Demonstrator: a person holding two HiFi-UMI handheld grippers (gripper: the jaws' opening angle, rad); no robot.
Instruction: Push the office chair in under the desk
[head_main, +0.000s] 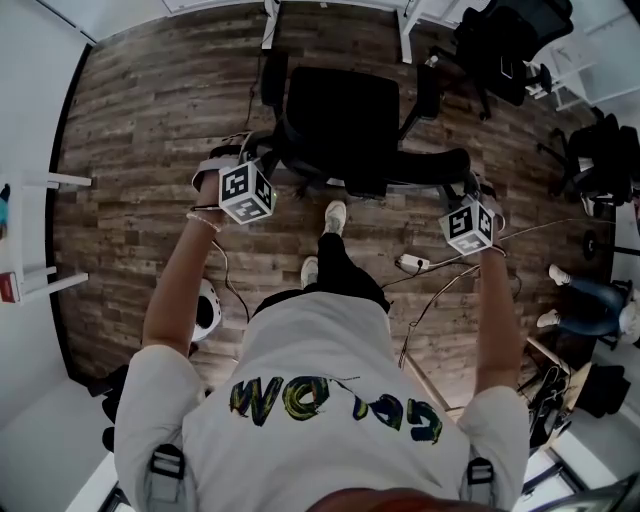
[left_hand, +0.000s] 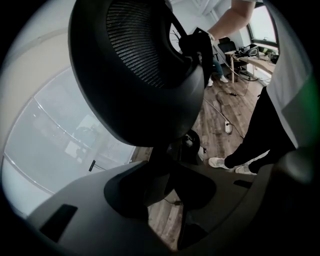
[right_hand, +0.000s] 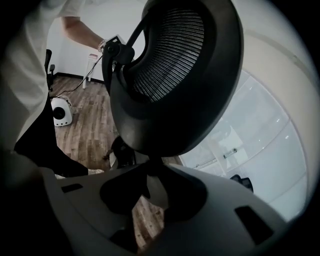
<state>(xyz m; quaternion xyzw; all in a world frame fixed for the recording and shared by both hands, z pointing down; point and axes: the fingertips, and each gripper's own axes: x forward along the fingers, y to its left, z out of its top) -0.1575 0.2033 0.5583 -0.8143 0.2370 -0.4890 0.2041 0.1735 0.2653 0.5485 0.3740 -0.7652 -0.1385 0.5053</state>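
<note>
**Position:** black mesh-backed office chair (head_main: 345, 110) directly ahead of both grippers, seat turned away from them. Short of the white desk (head_main: 404, 35) beyond it, and not yet tucked under.

**Left gripper** (left_hand: 167, 185)**:** clamped on the end of the black backrest top rim (head_main: 410, 165) nearest to it.

**Right gripper** (right_hand: 150, 192)**:** clamped on the opposite end of the same rim. Dark frame material seated between the jaws in both gripper views.

**Handling, as judged:**
- Moderately heavy, but probably free-rolling on the brown wood-plank floor (head_main: 140, 120), so little push force expected once moving.
- Rigid at the rim frame and yielding at the mesh panel (left_hand: 135, 65). Avoid pressing on the mesh.
- Likely to swivel about the seat post and to tilt under a high, uneven push.

**Grasp points:**
- Hold the stiff rim only, one gripper at each end and well apart, for steering control.
- Push level and evenly from both ends to prevent rotation.
- Watch the black armrests (head_main: 428, 90) against the desk legs ahead on either side.
</note>
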